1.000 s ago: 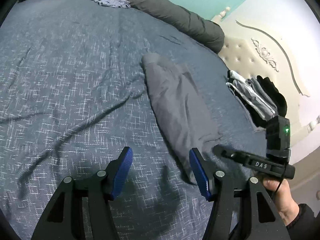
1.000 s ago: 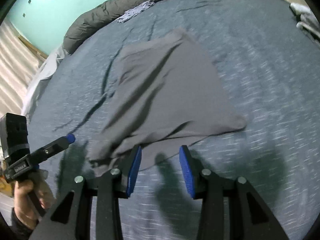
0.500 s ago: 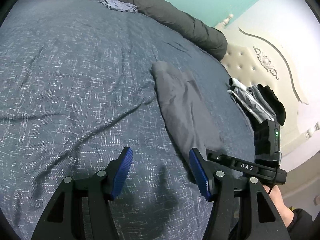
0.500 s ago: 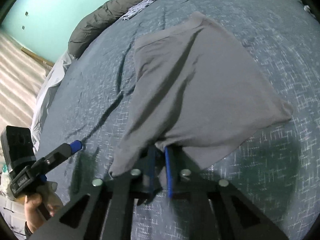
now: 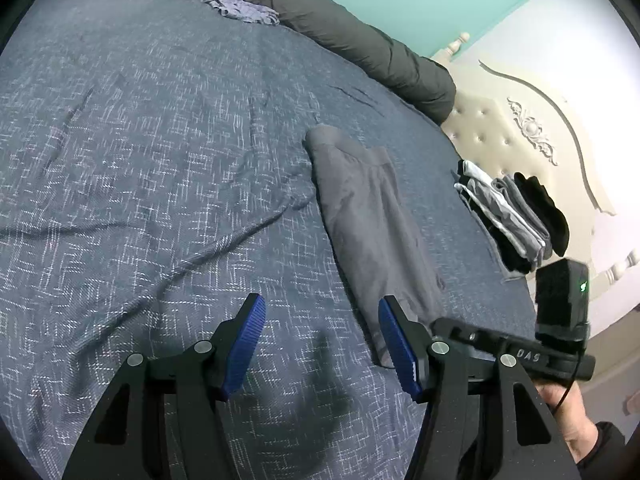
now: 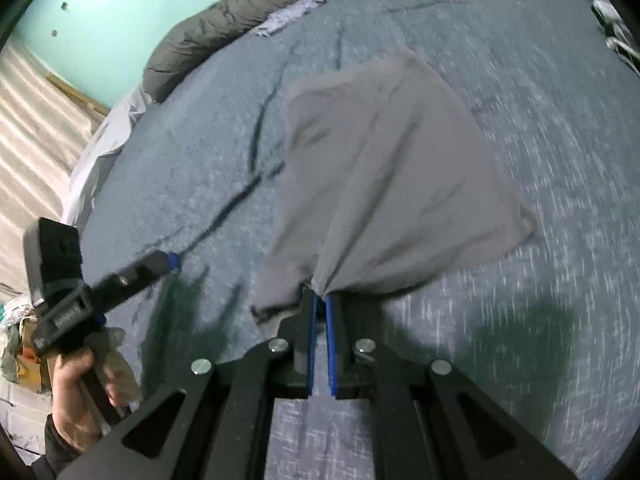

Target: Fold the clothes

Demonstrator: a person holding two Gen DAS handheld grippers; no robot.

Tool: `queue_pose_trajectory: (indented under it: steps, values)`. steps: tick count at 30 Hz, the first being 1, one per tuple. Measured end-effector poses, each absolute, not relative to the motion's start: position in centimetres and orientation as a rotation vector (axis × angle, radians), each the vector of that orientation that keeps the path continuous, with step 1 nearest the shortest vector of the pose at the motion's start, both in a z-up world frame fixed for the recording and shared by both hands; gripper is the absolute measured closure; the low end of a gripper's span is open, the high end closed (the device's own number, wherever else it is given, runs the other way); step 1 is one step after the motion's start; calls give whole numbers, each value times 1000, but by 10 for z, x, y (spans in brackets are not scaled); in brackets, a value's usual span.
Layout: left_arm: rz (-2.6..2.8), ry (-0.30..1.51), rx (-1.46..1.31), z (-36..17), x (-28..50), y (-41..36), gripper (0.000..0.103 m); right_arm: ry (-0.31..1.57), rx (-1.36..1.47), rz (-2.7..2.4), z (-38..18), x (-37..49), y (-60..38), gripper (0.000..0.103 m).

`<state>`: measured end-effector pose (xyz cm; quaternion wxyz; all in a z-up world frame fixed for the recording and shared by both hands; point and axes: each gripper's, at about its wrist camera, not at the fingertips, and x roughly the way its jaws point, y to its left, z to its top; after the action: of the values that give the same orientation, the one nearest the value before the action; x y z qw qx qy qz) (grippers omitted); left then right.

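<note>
A grey garment (image 6: 392, 168) lies spread on the blue bedspread (image 6: 540, 340). My right gripper (image 6: 319, 296) is shut on the garment's near edge, and the cloth bunches where the blue pads pinch it. In the left wrist view the same grey garment (image 5: 372, 220) runs as a long strip away from me. My left gripper (image 5: 320, 334) hovers open over the bedspread (image 5: 140, 160), just left of the garment's near end, with nothing between its fingers. The right gripper (image 5: 452, 328) shows there from the side, held by a hand (image 5: 568, 408).
A stack of folded clothes (image 5: 512, 216) sits by the cream headboard (image 5: 532, 128). A rolled dark grey duvet (image 5: 352, 40) lines the far edge of the bed, with a small crumpled pale garment (image 5: 244, 10) beside it. The hand-held left gripper (image 6: 170, 262) shows at the left.
My right gripper closed on the grey garment's near edge and gathered the cloth, which now stretches towards the pads. The left gripper stayed open in about the same place.
</note>
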<state>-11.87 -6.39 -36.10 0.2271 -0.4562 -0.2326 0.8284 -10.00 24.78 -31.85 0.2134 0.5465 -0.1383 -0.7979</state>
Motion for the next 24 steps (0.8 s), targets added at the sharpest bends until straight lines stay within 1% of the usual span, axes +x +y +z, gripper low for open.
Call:
queue_pose_trajectory:
  steps: [4, 5, 8, 10, 12, 13, 14, 20, 23, 24]
  values:
    - [2283, -637, -1262, -362, -119, -64, 40, -595, 1441, -2226, -320, -97, 271, 99]
    - [2282, -636, -1264, -362, -120, -63, 40, -635, 1431, -2240, -320, -97, 276, 97]
    - [2278, -636, -1267, -363, -121, -64, 40, -689, 1457, -2256, -327, -98, 282, 94]
    - [2279, -637, -1265, -363, -121, -65, 40, -665, 1456, -2250, -327, -94, 279, 91]
    - [2279, -638, -1264, -363, -122, -66, 40, -625, 1438, -2250, -323, -88, 274, 79]
    - [2279, -638, -1265, -363, -122, -67, 40, -616, 1431, -2242, -322, -85, 270, 75]
    - [2278, -638, -1266, -363, -122, -66, 40, -606, 1431, -2235, -322, -82, 267, 68]
    - [2279, -639, -1266, -361, -119, -62, 40, -486, 1489, -2213, -335, -85, 247, 67]
    - [2281, -642, -1266, -362, -119, -64, 40, -513, 1496, -2211, -343, -90, 248, 67]
    - [2282, -643, -1268, -362, -120, -65, 40, -516, 1488, -2212, -343, -92, 248, 69]
